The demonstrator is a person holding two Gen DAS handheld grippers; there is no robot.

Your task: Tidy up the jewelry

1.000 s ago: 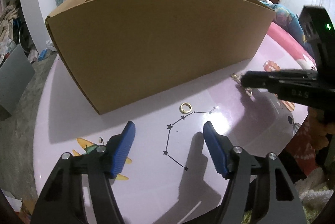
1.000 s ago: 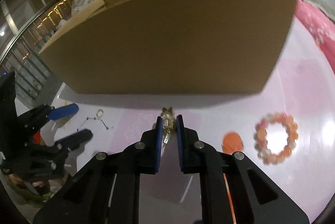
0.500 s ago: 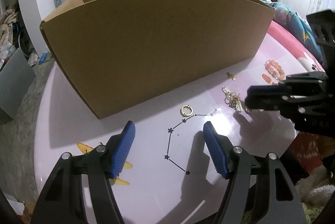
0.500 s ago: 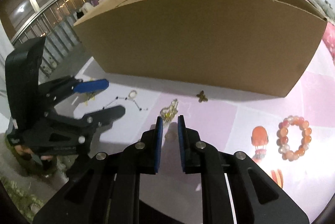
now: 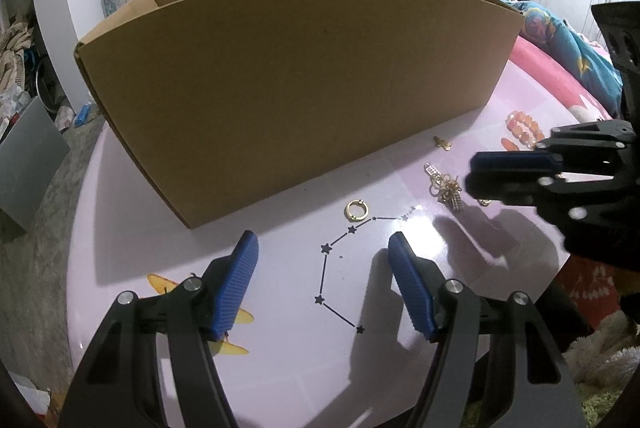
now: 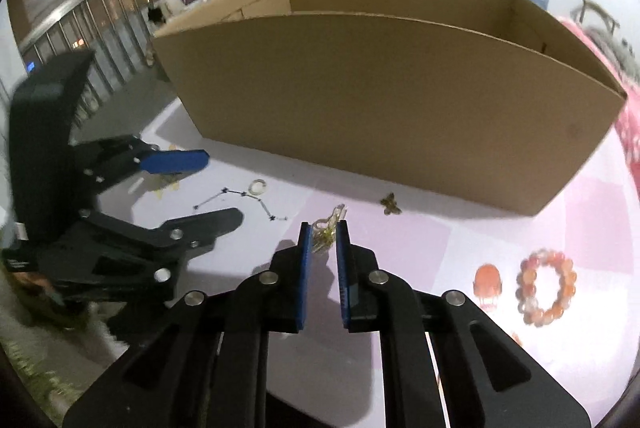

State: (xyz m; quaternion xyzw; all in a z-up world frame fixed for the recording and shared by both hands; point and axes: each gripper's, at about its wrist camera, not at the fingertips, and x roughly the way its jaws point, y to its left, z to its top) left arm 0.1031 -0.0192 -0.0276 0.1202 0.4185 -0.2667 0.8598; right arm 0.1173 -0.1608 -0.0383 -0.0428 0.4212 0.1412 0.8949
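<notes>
A gold chain tangle lies on the pink table, just past my right gripper, whose blue pads are nearly closed with a narrow gap; the tangle shows at their tips. A gold ring lies ahead of my open, empty left gripper. A small gold butterfly charm lies near the large open cardboard box. An orange bead bracelet lies at the right.
The box wall stands close behind the jewelry. The table has printed star and cartoon patterns. An orange print sits beside the bracelet. The left gripper shows at the left of the right wrist view.
My right gripper has pulled back from the box and risen. The gold chain tangle now lies on the table ahead of its tips, and its pads have parted slightly. The left gripper stays open.
</notes>
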